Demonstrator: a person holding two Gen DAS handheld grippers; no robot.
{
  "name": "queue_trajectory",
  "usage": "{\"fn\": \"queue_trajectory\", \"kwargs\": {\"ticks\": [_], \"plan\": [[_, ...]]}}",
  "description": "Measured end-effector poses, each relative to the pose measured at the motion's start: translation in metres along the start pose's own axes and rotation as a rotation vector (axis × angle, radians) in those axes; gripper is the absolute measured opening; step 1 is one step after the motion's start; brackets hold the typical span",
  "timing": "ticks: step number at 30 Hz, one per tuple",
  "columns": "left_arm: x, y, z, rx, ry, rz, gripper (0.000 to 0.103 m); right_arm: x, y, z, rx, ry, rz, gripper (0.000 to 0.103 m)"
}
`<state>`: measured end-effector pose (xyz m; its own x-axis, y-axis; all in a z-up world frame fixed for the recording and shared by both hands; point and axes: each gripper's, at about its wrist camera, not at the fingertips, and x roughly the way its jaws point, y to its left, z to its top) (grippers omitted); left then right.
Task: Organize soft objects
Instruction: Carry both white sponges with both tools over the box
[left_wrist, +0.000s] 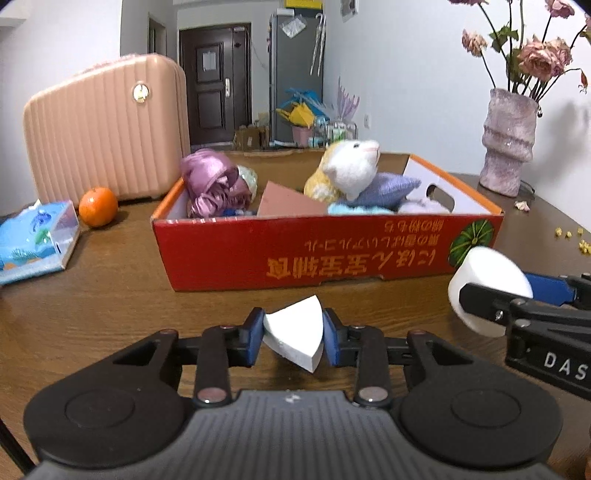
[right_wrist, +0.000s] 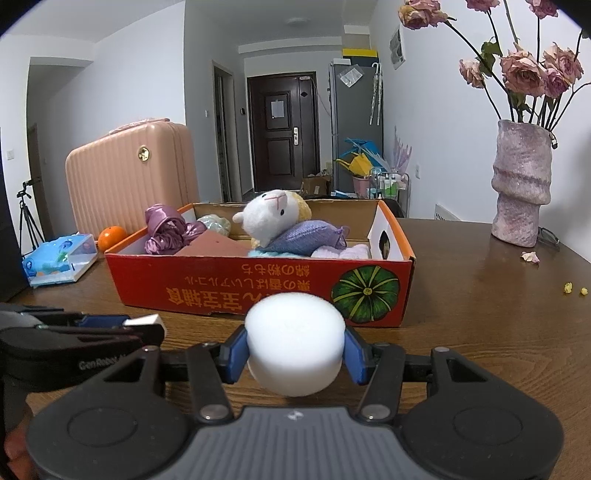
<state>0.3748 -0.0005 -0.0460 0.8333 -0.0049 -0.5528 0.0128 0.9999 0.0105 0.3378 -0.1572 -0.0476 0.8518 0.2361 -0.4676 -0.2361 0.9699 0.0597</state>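
Note:
My left gripper (left_wrist: 293, 338) is shut on a white wedge-shaped sponge (left_wrist: 295, 334), held above the table just in front of the red cardboard box (left_wrist: 295, 251). My right gripper (right_wrist: 295, 349) is shut on a round white sponge (right_wrist: 295, 343), also in front of the box (right_wrist: 229, 288); it shows at the right of the left wrist view (left_wrist: 487, 291). The box holds a white plush sheep (right_wrist: 271, 218), a purple satin bundle (right_wrist: 168, 229), a lavender knitted pillow (right_wrist: 308, 236), a brown wedge (right_wrist: 214, 245) and other soft items.
A pink suitcase (left_wrist: 107, 129) stands behind the box on the left, with an orange (left_wrist: 98, 206) and a blue tissue pack (left_wrist: 35, 240) beside it. A pink vase of dried roses (right_wrist: 521, 188) stands at the right. Petals and crumbs lie on the wooden table (right_wrist: 480, 295).

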Motion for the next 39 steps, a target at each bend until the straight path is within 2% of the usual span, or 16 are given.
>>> {"fn": "queue_trajectory", "kwargs": {"ticks": [10,25,39], "plan": [[-0.017,0.001,0.009,-0.007,-0.091,0.028,0.034,-0.007,-0.002,0.003,0.012,-0.060,0.015,0.052],[-0.028,0.004,0.030,-0.059,-0.192,0.037,0.034,-0.015,0.000,0.013,0.021,-0.227,-0.013,0.053],[-0.014,0.004,0.055,-0.102,-0.244,0.050,0.034,0.013,-0.011,0.032,0.057,-0.277,-0.060,0.053]]}}
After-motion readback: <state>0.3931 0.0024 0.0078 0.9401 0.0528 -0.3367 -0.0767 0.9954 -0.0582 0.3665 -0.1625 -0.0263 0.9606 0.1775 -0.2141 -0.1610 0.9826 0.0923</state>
